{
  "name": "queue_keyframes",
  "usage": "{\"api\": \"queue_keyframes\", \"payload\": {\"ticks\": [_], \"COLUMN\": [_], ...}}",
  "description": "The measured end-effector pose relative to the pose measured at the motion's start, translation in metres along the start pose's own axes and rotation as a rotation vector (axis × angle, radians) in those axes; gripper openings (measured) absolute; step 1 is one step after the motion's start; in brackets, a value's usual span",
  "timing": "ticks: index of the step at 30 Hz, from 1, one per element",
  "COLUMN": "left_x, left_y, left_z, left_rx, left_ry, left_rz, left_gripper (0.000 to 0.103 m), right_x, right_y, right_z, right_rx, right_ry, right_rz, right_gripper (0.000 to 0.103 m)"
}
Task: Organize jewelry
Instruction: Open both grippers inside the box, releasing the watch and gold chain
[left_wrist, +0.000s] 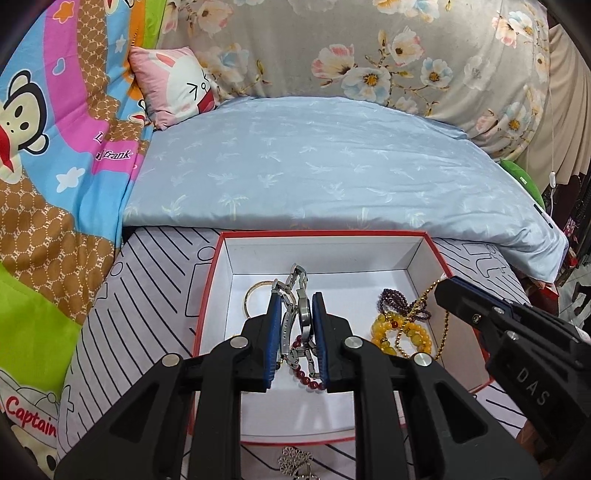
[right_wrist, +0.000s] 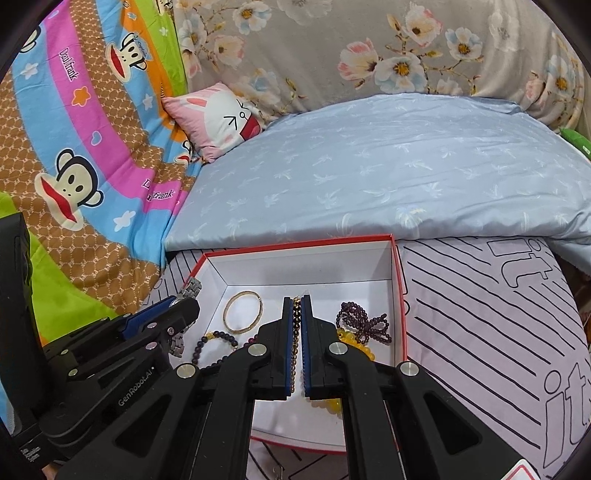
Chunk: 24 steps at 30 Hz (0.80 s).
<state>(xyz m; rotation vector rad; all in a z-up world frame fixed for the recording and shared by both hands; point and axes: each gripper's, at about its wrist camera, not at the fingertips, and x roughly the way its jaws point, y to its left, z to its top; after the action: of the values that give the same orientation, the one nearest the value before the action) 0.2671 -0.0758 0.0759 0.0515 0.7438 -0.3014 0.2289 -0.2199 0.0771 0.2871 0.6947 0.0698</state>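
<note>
Jewelry lies in and over a red-rimmed white box, and both grippers have a piece of it. Left gripper: its 2 blue-padded fingers are closed most of the way onto a silver metal-link watch, the round case pressed against the right pad and the link strap looping up past the fingertips and hanging down between them. Seen from the right wrist, the same watch pokes out of that gripper above the box's left edge. Right gripper: its fingers are nearly together, pinching a gold bead chain that runs lengthwise between the pads; in the left wrist view the chain drapes from its tip down toward the box floor.

On the white floor under and around the fingers rest a gold bangle toward the back left, a dark red bead bracelet below the watch, a dark bead bracelet with a few yellow beads, a purple bead strand on the right, and chunky yellow beads touching it.

Outside the box's near edge a silver flower-shaped piece lies on the striped bedsheet. Behind the box sits a pale blue pillow, then a small pink bunny cushion, a monkey-print blanket and grey floral fabric.
</note>
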Motion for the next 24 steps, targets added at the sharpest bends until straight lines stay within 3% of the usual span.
{"api": "queue_keyframes", "payload": {"ticks": [24], "left_x": [0.043], "left_y": [-0.003], "left_z": [0.001], "left_rx": [0.013], "left_ry": [0.042], "left_rz": [0.003], "left_gripper": [0.017], "right_x": [0.041], "right_y": [0.001], "right_z": [-0.001], "right_rx": [-0.034], "right_ry": [0.042], "right_rz": [-0.036], "right_gripper": [0.005]}}
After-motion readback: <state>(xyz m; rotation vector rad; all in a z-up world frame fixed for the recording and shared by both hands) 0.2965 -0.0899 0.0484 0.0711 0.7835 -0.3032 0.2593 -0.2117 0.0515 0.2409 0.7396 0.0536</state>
